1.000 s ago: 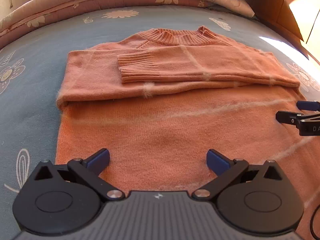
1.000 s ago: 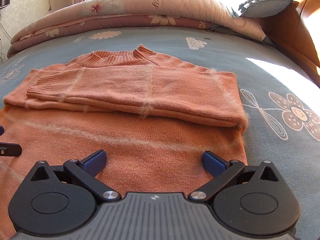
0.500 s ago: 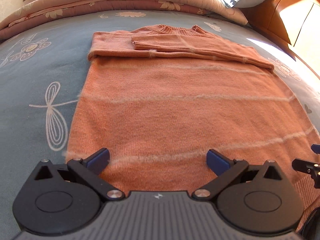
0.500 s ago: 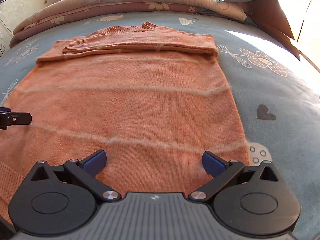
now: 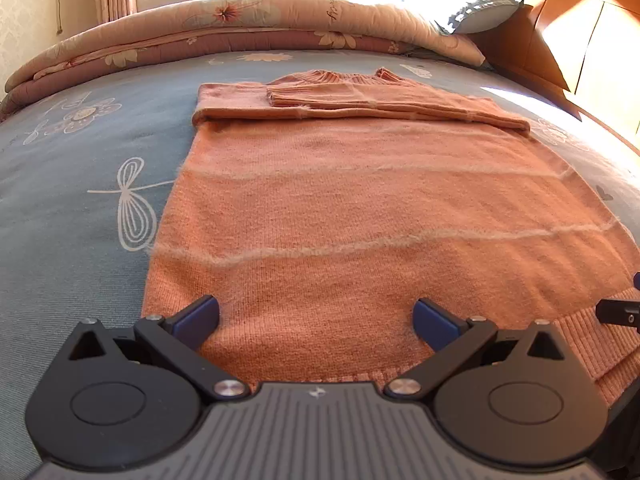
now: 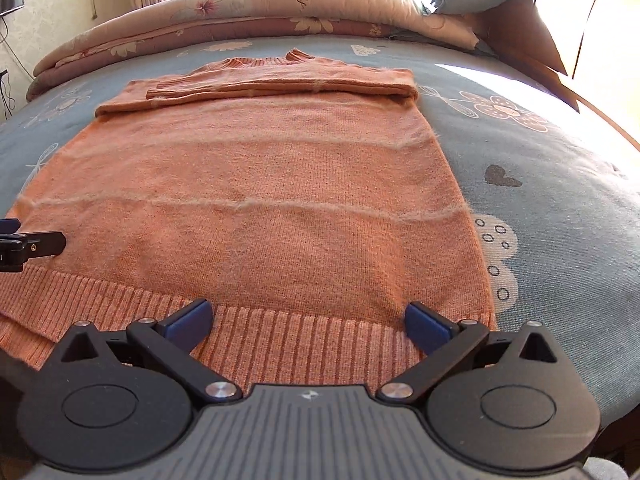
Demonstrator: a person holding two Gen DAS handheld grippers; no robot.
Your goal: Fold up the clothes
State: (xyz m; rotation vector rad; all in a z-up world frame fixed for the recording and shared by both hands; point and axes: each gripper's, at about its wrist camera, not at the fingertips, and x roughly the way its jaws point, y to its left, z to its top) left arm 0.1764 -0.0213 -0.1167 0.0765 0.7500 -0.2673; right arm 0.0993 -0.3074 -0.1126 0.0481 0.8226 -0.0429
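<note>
An orange sweater (image 5: 360, 208) lies flat on the blue flowered bedspread (image 5: 72, 184), its collar toward the far end of the bed and its ribbed hem (image 6: 304, 340) nearest the cameras. Both sleeves are folded across the chest, forming a band just below the collar, and pale fuzzy stripes cross the body.

The left gripper (image 5: 316, 320) sits low over the hem near the sweater's left corner, its two blue-tipped fingers (image 5: 198, 318) spread wide apart with nothing between them; whether they touch the knit cannot be told. The right gripper (image 6: 306, 322) is posed the same way over the hem near the right corner, fingers (image 6: 426, 324) wide apart and empty. Each gripper's tip shows at the edge of the other's view, so the two are side by side along the hem.

Beyond the sweater a folded floral quilt (image 5: 248, 24) runs across the bed, with a grey pillow (image 5: 476, 10) at its right end against the wooden headboard (image 5: 580, 40).
</note>
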